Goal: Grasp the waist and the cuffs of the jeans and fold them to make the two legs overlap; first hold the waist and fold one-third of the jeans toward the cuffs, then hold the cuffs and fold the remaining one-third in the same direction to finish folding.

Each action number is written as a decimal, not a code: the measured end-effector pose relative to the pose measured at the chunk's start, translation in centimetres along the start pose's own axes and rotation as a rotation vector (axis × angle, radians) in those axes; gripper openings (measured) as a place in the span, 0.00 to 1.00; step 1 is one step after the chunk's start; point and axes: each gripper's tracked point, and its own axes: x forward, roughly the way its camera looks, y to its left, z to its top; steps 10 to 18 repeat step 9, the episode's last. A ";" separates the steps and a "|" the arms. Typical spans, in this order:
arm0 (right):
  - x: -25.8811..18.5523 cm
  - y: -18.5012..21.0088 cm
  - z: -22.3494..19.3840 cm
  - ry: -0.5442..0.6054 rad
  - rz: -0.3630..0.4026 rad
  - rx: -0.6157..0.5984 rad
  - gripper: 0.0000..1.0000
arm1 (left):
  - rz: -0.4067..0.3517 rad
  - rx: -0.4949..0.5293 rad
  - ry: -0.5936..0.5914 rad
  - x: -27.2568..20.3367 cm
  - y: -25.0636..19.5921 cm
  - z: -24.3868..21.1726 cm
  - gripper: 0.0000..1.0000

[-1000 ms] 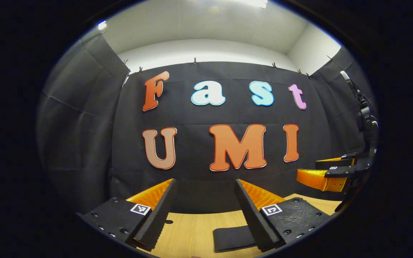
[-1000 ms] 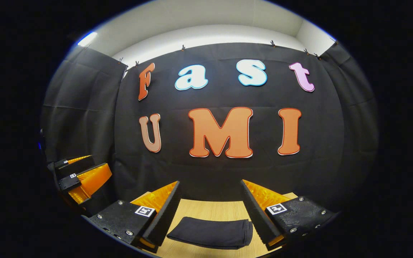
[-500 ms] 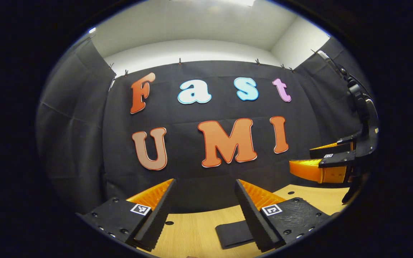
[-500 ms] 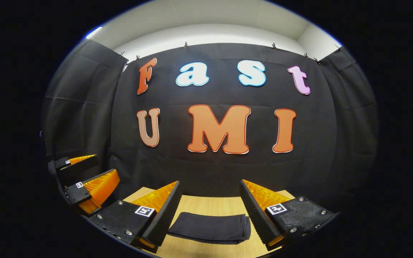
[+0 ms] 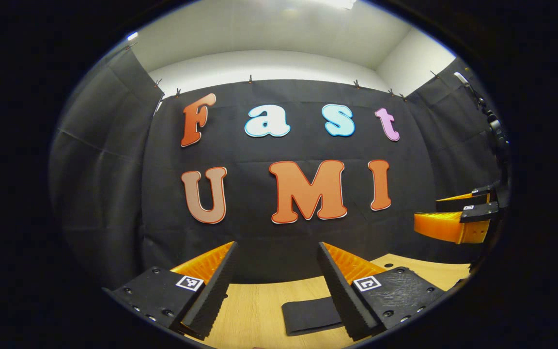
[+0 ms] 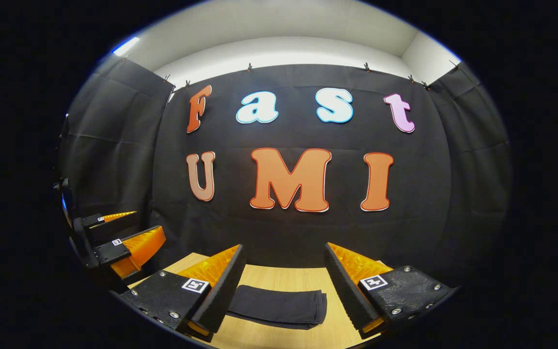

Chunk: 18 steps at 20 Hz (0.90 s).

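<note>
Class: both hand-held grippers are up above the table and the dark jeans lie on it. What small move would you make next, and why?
Probably lower both toward the jeans. The left hand-held gripper and right hand-held gripper are open, hold nothing and point at the wall, while the jeans lie flat on the table below them. I cannot tell how far the folding has gone.

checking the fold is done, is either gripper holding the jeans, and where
Nothing is held. The left gripper and right gripper are open above the folded dark jeans on the light wooden table.
</note>
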 end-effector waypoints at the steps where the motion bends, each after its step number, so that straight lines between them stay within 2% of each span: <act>1: -0.5 -1.1 0.3 -0.011 0.001 0.000 0.98 | 0.011 0.002 0.009 0.1 -0.8 0.0 0.96; 2: -0.8 -2.1 0.2 -0.012 0.000 0.000 1.00 | 0.017 0.012 0.019 0.0 -1.7 0.0 0.96; 8: -3.1 -7.6 -0.2 -0.011 0.027 0.026 0.98 | 0.058 -0.006 0.043 -1.3 -6.4 0.9 0.96; 9: -3.4 -8.2 0.0 -0.015 0.037 0.026 1.00 | 0.076 -0.002 0.042 -1.7 -6.7 1.3 0.96; 18: -3.4 -8.2 0.0 -0.015 0.037 0.026 1.00 | 0.076 -0.002 0.042 -1.7 -6.7 1.3 0.96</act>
